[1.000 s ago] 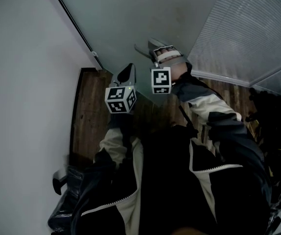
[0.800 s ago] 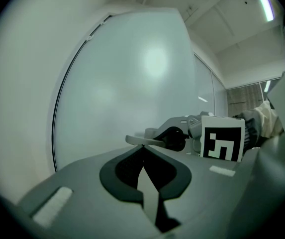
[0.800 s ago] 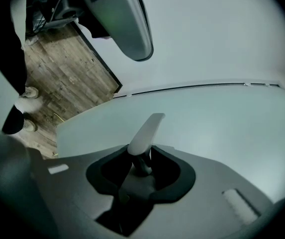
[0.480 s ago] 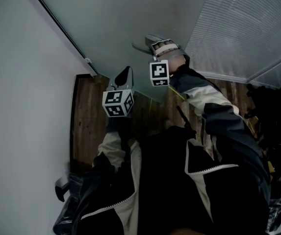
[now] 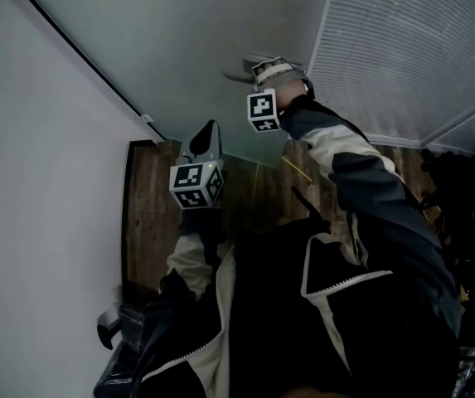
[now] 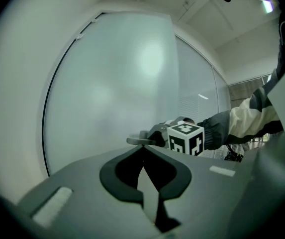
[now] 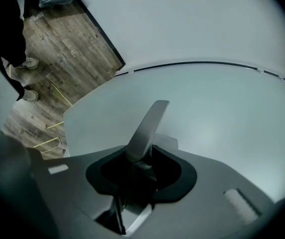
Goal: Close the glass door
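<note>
1. grip: right gripper (image 5: pixel 264 66) has its jaws closed on the lever handle (image 7: pixel 146 128) of the glass door (image 5: pixel 196 48). the lever stands up between them in the right gripper view, so the hold needed to move the door is in place.
2. left gripper (image 5: pixel 207 135): jaws together, nothing between them. it hangs below and beside the right one, pointing at the glass, apart from the handle.
3. door position: the frosted pane fills the top of the head view, between the wall (image 5: pixel 38 181) on the left and a ribbed panel (image 5: pixel 411 48) on the right. wooden floor (image 5: pixel 150 214) shows below its bottom edge.
4. progress, judged: reach and grasp look done, and the swing seems under way or near its end. the pane's edge on the handle side lies close to the ribbed panel, but no view shows whether it sits flush in the frame.
5. left to do, judged: bring the door fully home if it is not there yet, then let go of the handle.
</note>
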Demonstrator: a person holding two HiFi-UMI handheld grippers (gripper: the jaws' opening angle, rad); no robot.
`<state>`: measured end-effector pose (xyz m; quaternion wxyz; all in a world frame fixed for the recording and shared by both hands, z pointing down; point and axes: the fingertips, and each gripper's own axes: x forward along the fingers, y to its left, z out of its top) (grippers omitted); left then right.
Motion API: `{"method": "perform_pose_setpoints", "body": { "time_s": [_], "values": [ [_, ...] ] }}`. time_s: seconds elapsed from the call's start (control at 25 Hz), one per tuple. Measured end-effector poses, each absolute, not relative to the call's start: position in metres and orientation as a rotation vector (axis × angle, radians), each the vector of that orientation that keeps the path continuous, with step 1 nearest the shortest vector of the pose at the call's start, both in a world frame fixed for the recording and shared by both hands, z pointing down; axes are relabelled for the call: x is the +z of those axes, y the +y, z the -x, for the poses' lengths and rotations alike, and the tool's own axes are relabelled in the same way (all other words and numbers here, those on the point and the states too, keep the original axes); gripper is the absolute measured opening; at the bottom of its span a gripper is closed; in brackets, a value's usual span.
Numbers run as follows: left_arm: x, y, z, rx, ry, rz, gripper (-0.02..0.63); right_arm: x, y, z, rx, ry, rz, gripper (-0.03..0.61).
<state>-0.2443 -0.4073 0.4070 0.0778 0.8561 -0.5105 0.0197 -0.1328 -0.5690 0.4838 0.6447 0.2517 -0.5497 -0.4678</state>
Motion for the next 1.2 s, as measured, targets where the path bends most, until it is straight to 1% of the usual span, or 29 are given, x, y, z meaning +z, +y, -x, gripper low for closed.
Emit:
{"method": "perform_pose_setpoints", "body": {
  "time_s": [0.28,0.48,0.88,1.2],
  "values": [
    [0.399,-0.417,0.209,0.082,-1.513,-2.602,0.002,0.491,-0.645,0.103,-1.08,-1.183,-0.557,0.13],
    [0.402,-0.422,0.217,0.104,-1.586,-2.547,0.002,0.489,-0.689,0.087,-1.036,-1.156,-0.563,0.13],
    [0.435,-0.423,0.259,0.15,-1.74,-2.354,0.002,0.493,-0.769,0.07,-1.011,-1.175,-0.652,0.128],
    [0.44,-0.422,0.267,0.156,-1.774,-2.317,0.002,0.488,-0.778,0.071,-1.029,-1.2,-0.713,0.12]
  ]
}}
